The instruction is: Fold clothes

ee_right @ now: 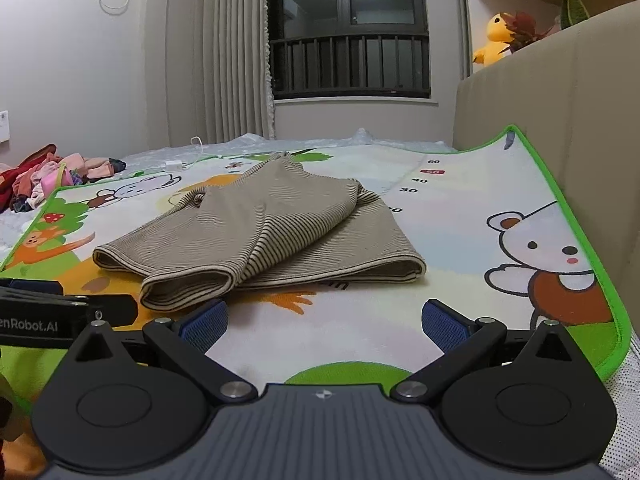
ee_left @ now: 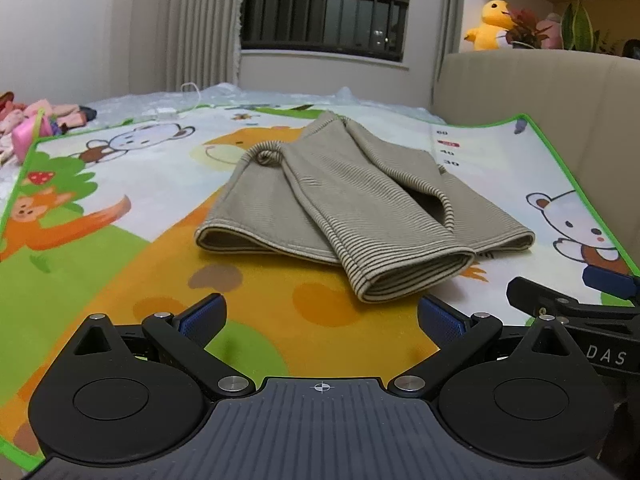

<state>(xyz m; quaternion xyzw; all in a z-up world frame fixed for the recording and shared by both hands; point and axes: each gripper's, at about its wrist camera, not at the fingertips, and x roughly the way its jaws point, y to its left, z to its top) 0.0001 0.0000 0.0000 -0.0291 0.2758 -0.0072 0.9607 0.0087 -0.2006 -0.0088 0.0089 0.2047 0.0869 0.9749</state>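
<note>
**Both grippers wide open before a folded striped top**

Left wrist view: left gripper (ee_left: 322, 316), jaws spread fully, nothing held, poised above the cartoon play mat (ee_left: 120, 248). Striped beige garment (ee_left: 340, 208) lies folded on the mat just ahead, untouched. Right gripper's tip (ee_left: 576, 300) at the right edge.

Right wrist view: right gripper (ee_right: 324, 320), jaws likewise fully apart, empty. Garment (ee_right: 260, 240) ahead and left. Clothes pile (ee_right: 44, 180) far left; yellow plush toy (ee_right: 492, 40) behind the beige headboard (ee_right: 560, 100).

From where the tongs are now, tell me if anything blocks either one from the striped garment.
Nothing visible does. Only bare mat lies between the open left tongs and the garment, and likewise for the open right tongs.
</note>
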